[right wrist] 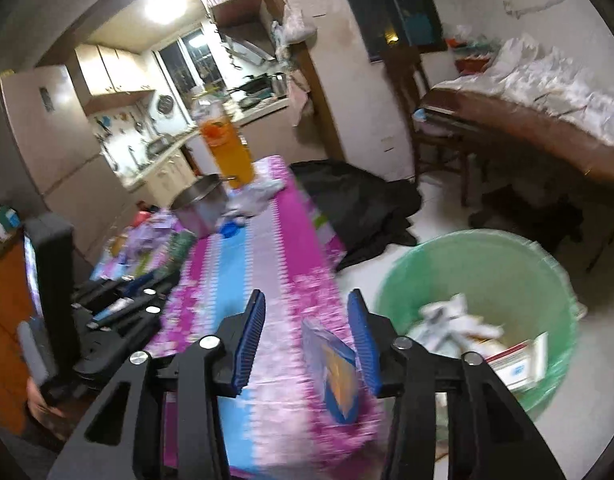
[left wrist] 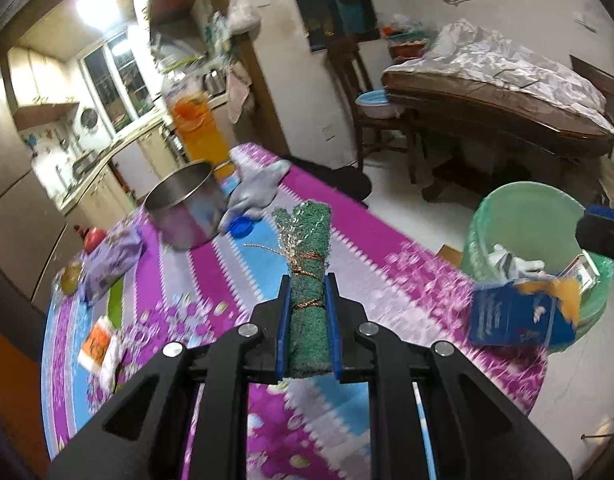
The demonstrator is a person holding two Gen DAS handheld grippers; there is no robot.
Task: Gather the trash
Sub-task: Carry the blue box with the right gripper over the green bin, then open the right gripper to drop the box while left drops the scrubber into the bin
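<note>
Clamped between the blue pads of the left gripper (left wrist: 309, 320) is one rolled green scouring pad (left wrist: 307, 280) tied with copper wire, held level above the tablecloth (left wrist: 235, 360). Right gripper (right wrist: 311, 334) hangs over the tabletop's right edge with its fingers spread wide, gripping nothing; one blue carton (right wrist: 333, 372), blurred, sits between them, apart from both pads. One green-lined trash bin (right wrist: 483, 272), holding paper scraps and boxes, stands on the floor just beside that edge. One steel pot (left wrist: 185, 210) and one blue bottle cap (left wrist: 239, 226) occupy the far end.
</note>
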